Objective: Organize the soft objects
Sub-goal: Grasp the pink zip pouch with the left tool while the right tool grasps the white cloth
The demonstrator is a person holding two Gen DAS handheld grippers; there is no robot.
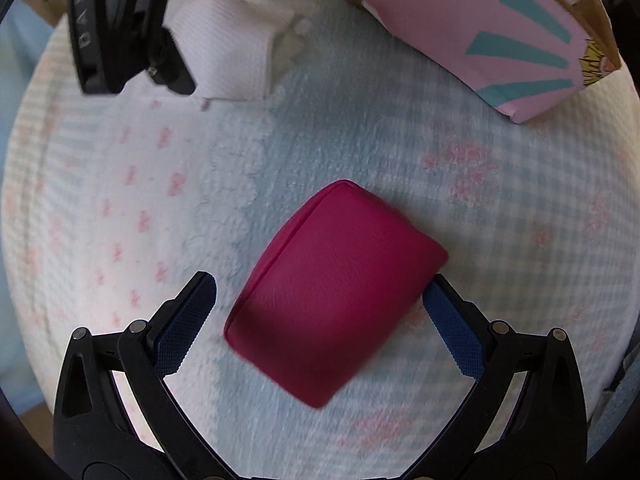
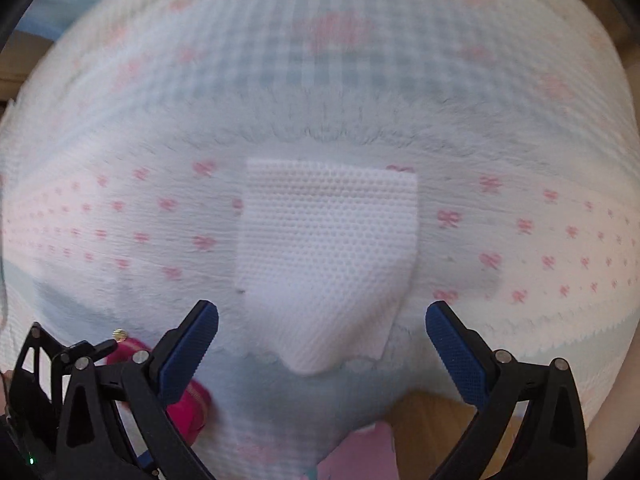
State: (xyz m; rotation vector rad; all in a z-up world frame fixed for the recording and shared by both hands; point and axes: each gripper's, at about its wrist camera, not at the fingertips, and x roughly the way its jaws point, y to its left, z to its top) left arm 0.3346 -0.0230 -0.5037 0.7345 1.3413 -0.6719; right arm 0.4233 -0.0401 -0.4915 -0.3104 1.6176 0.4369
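Note:
A magenta soft pouch (image 1: 334,292) lies on the fleecy blanket (image 1: 360,140), between the open fingers of my left gripper (image 1: 320,312), which hovers just over it without pinching. A folded white textured cloth (image 2: 326,256) lies on the blanket ahead of my open right gripper (image 2: 322,340), between its fingers but not held. The same cloth (image 1: 230,54) shows at the far left of the left wrist view, with the right gripper's body (image 1: 120,32) beside it. A corner of the pouch (image 2: 188,404) shows behind my right gripper's left finger.
A pink cardboard box (image 1: 492,28) with teal stripes stands at the far right in the left wrist view; its edge (image 2: 420,436) appears low in the right wrist view. The blanket has pink bows and blue checks and covers the whole surface.

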